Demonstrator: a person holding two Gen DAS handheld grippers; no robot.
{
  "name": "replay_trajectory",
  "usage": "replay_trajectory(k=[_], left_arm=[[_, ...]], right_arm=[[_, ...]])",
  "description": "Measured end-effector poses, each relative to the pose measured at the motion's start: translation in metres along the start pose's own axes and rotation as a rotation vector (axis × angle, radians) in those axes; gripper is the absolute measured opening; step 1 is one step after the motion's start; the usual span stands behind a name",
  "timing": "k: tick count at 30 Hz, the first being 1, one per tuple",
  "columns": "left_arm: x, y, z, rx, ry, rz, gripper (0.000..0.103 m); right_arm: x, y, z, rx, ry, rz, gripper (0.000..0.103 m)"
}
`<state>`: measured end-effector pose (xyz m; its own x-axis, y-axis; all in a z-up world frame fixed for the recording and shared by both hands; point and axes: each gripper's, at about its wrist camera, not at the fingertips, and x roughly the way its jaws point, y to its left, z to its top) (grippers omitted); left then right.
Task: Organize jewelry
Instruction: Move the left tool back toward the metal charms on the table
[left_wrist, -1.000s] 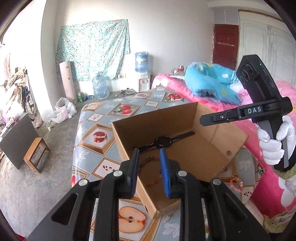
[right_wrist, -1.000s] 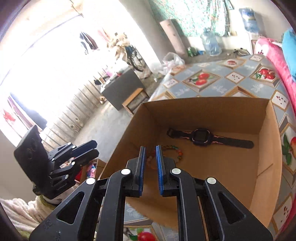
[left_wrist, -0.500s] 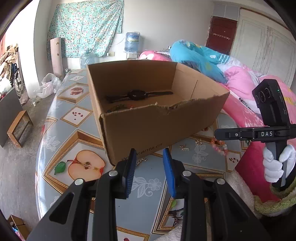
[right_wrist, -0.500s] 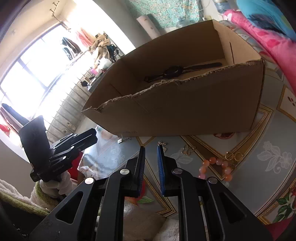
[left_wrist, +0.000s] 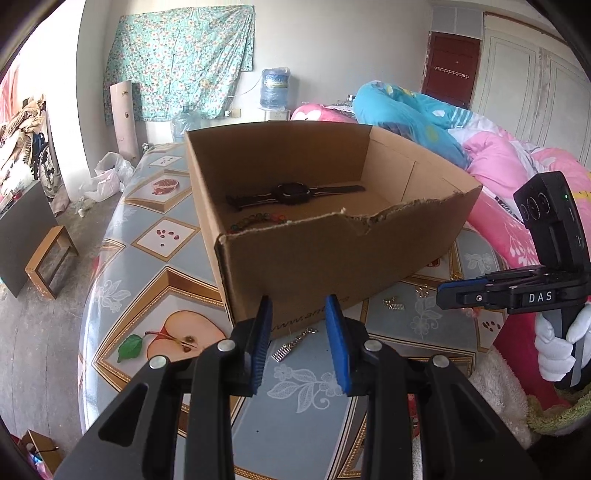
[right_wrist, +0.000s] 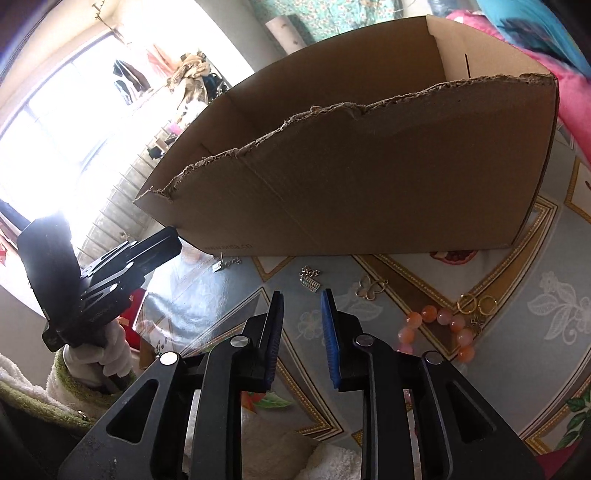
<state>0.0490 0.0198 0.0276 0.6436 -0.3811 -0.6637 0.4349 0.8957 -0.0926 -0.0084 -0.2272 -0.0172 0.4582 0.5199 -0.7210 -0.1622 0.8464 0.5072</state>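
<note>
An open cardboard box (left_wrist: 332, 258) stands on the patterned table and holds a black watch (left_wrist: 293, 192) and a beaded bracelet (left_wrist: 255, 220). My left gripper (left_wrist: 299, 345) is open and empty, low over a silver earring (left_wrist: 291, 347) lying in front of the box. My right gripper (right_wrist: 301, 336) is open and empty, just short of another silver earring (right_wrist: 310, 280). Near it lie a gold butterfly piece (right_wrist: 369, 287), gold rings (right_wrist: 476, 304) and an orange bead bracelet (right_wrist: 439, 330). The box wall (right_wrist: 369, 177) hides the inside in the right wrist view.
The table (left_wrist: 147, 266) has a fruit-print cover and drops off at left to the floor. A bed with pink and blue bedding (left_wrist: 461, 147) lies right of the table. Each gripper shows in the other's view, the right (left_wrist: 517, 291) and the left (right_wrist: 110, 273).
Both grippers have pulled back from above the box down to table level in front of it. The right jaws have opened wider. The left jaws stay open.
</note>
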Motion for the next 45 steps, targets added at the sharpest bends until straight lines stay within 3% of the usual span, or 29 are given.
replay_trajectory(k=[4,7,14,20,30,39,42,45], left_arm=[[0.013,-0.004,-0.009,0.000,0.080,-0.036,0.029],[0.026,-0.014,-0.018,0.063,0.130,0.011,0.029],[0.047,-0.010,-0.021,0.072,0.150,0.040,0.029],[0.046,-0.009,-0.023,0.030,0.152,-0.018,0.030],[0.037,-0.048,-0.034,0.071,0.174,-0.128,0.030],[0.042,-0.043,-0.025,0.050,0.178,0.004,0.030],[0.046,-0.041,-0.024,0.025,0.178,-0.018,0.030],[0.049,-0.051,-0.026,0.066,0.172,-0.031,0.030]], right_arm=[[0.017,0.004,0.001,0.007,0.008,0.012,0.024],[0.018,0.003,0.000,0.011,0.017,0.025,0.024],[0.019,-0.004,-0.002,0.024,0.025,0.031,0.029],[0.019,-0.009,-0.006,0.035,0.038,0.031,0.032],[0.012,-0.006,-0.012,0.037,0.023,0.043,0.033],[0.009,-0.006,-0.018,0.039,0.013,0.054,0.033],[0.007,-0.008,-0.018,0.041,0.012,0.058,0.033],[0.008,-0.008,-0.019,0.044,0.013,0.059,0.033]])
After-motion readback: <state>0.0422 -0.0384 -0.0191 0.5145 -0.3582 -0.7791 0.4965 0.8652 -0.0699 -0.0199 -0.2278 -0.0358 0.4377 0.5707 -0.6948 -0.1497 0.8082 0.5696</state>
